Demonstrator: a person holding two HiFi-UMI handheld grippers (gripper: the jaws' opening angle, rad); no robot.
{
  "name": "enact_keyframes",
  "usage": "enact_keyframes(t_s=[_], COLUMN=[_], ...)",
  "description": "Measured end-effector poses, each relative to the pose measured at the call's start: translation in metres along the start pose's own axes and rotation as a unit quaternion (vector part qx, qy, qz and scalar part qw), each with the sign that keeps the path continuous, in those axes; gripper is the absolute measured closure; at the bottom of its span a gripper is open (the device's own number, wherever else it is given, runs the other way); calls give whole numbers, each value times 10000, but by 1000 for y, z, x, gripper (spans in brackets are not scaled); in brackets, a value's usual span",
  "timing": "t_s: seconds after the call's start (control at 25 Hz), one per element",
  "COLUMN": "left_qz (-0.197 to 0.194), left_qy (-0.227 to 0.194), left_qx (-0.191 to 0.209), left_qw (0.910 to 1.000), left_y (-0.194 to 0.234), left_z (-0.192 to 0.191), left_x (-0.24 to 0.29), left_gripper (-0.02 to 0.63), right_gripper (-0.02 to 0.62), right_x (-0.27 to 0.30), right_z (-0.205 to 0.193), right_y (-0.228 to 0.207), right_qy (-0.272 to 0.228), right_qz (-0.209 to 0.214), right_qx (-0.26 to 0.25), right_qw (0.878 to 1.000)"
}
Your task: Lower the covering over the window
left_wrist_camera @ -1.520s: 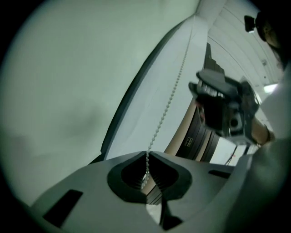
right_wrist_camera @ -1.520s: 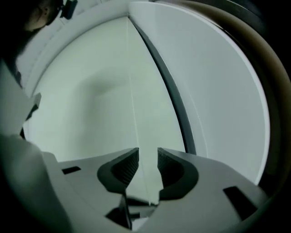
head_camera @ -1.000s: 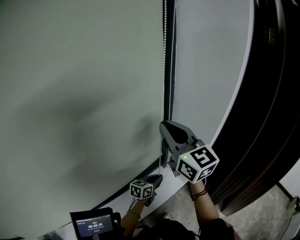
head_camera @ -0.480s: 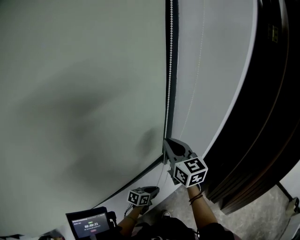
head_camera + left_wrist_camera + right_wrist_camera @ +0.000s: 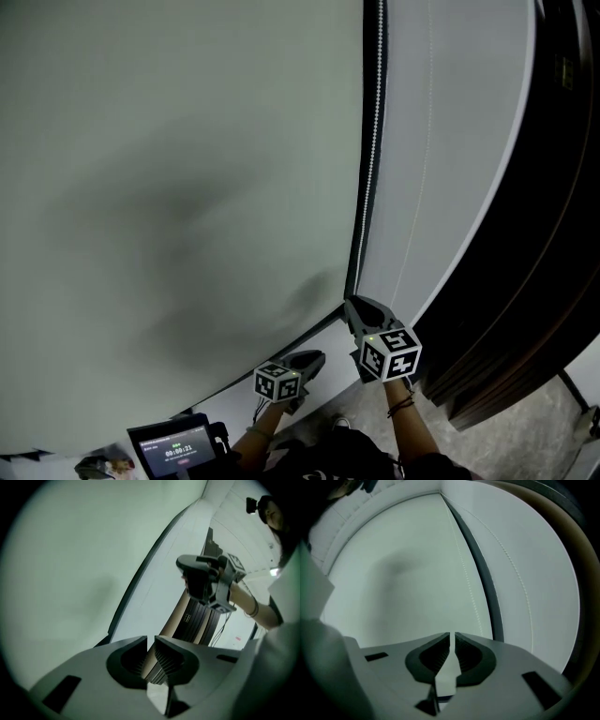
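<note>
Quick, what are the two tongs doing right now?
Left tongs: closed, empty.
Right tongs: closed, nothing seen between them.

We carry two grey moulded grippers with dark ribbed pads, each topped by a white cube printed with black square markers. The right gripper bears the marker cube, which has a small green light at its upper left corner. The left gripper shows lower left of that cube, and just below it dark bands ring our wrist.
</note>
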State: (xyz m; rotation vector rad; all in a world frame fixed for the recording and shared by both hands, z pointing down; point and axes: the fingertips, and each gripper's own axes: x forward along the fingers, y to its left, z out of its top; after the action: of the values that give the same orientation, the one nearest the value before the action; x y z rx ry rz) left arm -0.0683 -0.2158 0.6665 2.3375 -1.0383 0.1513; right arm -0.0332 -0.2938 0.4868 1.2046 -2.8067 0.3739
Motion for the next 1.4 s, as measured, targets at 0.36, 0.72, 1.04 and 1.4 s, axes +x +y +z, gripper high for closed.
enact_keyframes(t_s=[0.36,0.72,1.04,1.4], left_qz=[-279,-765,-1071,-931], left_qy=[-829,-1009,-1272,-1622], left_qx=[338,465,696,489], left_qw=[9956,9909,9836,9811], left_y=[-37,-90,-160,-176], left_z=[45,23,19,4], left_x=[-61,-134,-169,-200], left_gripper=[572,574,578,583], right_gripper=[574,574,574,574], right_x=[-45,-106,-182,-208], right_z=[-47,-80,-92,-115], right_y=[51,123,158,177], right_qy=[124,48,-42,53], right_qz=[-204,-657,-903,-980], right_qx=[457,560,759,1056], right_qw=[9987,9963,9930,9896])
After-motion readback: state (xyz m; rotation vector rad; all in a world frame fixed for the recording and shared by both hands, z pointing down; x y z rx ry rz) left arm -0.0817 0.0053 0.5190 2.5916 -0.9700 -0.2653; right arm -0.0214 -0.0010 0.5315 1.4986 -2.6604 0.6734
